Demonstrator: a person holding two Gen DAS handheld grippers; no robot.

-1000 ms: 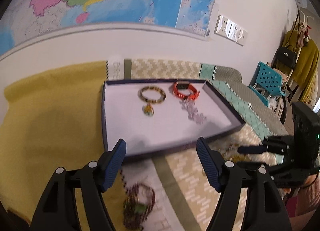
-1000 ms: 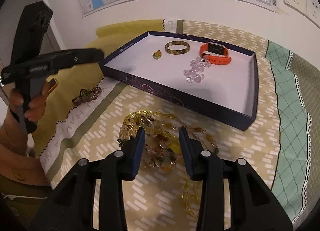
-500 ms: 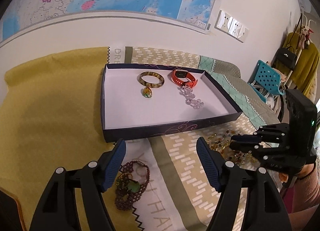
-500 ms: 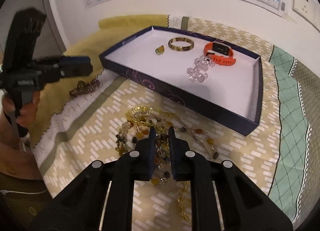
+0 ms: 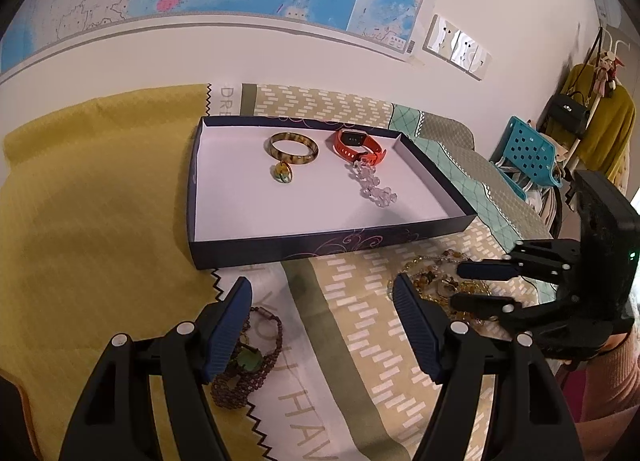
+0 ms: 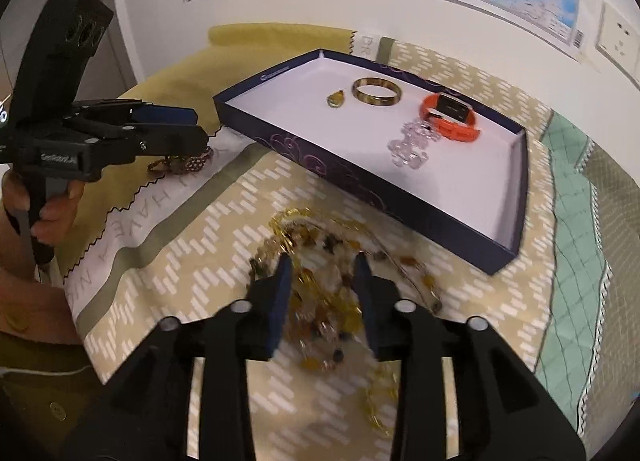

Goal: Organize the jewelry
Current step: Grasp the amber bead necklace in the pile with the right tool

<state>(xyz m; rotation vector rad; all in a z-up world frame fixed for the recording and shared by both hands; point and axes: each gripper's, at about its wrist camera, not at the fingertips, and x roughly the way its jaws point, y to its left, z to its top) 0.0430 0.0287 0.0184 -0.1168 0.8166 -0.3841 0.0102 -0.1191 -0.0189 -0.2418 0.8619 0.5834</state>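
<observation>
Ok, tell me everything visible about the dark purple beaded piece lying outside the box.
The purple beaded bracelet is a bunched multi-strand loop of small maroon beads with a green stone at its middle and a small metal-looking clasp at its far end. It lies flat on the cloth, straddling the zigzag edge between the yellow and white printed parts, in front of the dark blue box and apart from it. The open left gripper hovers above; its left finger overlaps the bracelet in view, though contact is unclear.
</observation>
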